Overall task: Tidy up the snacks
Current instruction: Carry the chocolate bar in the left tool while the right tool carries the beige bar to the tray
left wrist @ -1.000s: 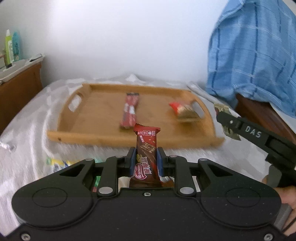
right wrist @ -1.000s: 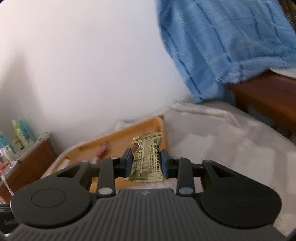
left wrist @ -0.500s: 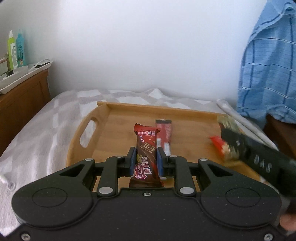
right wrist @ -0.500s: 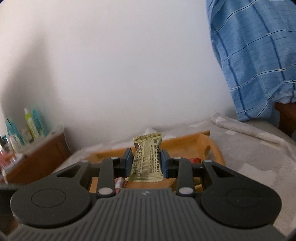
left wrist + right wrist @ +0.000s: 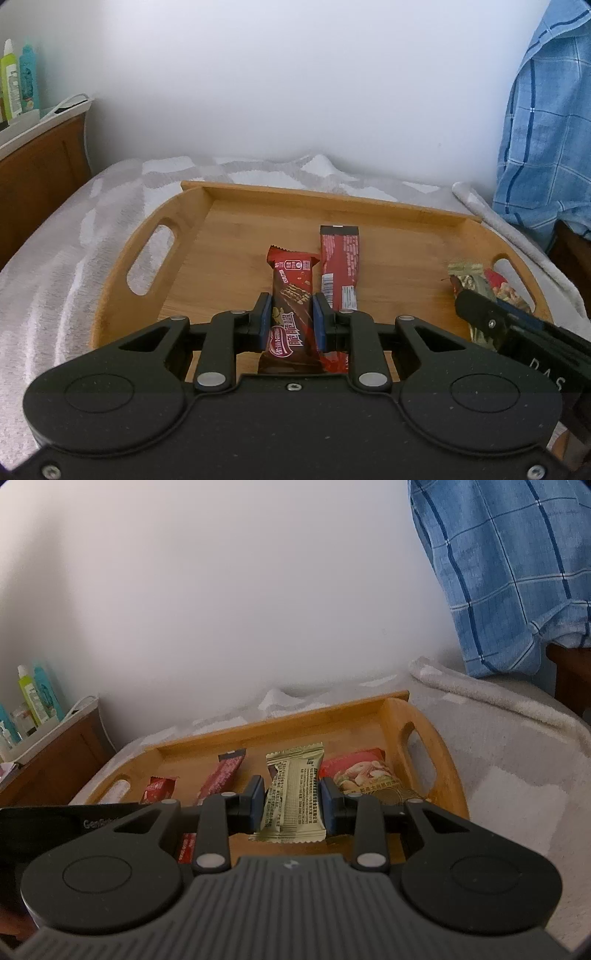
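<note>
**Q:** What sits between your left jaws?

**A:** My left gripper [image 5: 289, 322] pinches a dark red wafer bar [image 5: 291, 300]. The blue pads press its two long edges near the lower half. The wrapper stands upright, its crimped top end clear of the pads and its bottom end tucked behind the gripper body. It hangs above the floor of the wooden tray [image 5: 236, 236].

**Q:** And the right jaws?

**A:** My right gripper [image 5: 294, 805] is clamped on a pale gold snack packet [image 5: 295, 794], printed side facing the camera. The pads grip its sides at about mid-height, and both serrated ends stick out, one above and one below. It too is over the tray, toward the right-hand handle cut-out.

**Q:** What lies just beyond the held items?

**A:** On the tray floor, just right of the wafer bar, a long red bar [image 5: 339, 269] lies flat, pointing toward the far wall of the tray. Behind the gold packet, a red nut packet [image 5: 364, 773] rests near the right handle; whether it touches the gold packet cannot be told.

**Q:** And farther out?

**A:** The tray rests on a grey-white patterned blanket [image 5: 74, 236]. A blue checked cloth [image 5: 517, 572] hangs at the right, and bottles [image 5: 18, 81] stand on a wooden cabinet [image 5: 40, 162] at the left, before a plain white wall [image 5: 295, 92].
</note>
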{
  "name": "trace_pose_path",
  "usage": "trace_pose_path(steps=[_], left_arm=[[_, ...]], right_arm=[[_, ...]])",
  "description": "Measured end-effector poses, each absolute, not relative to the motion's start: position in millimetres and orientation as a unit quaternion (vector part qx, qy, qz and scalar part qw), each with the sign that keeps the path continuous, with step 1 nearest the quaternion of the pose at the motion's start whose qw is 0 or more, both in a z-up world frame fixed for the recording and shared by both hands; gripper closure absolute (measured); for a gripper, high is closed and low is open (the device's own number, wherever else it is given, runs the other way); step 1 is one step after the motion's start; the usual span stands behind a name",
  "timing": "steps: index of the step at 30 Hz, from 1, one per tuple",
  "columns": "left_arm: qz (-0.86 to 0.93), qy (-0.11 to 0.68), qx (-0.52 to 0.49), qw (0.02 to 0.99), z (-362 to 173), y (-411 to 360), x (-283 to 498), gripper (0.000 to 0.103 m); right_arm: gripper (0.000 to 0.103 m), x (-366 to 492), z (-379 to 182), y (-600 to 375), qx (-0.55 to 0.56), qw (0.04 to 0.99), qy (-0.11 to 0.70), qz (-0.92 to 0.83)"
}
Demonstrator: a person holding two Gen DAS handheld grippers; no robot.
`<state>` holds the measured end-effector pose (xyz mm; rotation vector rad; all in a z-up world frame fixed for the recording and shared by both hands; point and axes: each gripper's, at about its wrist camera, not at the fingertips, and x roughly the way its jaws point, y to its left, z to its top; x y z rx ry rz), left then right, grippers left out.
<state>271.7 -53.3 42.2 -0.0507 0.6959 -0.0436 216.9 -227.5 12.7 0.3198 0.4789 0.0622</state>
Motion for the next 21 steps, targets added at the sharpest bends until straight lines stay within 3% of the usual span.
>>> trace_pose_path(steps=[21], left_arm=[[-0.018,0.357,-0.004,0.934,32,-59,275,0.081]], right_arm=[[0.066,225,2,-222,0.154,0.949,0.272,0.028]])
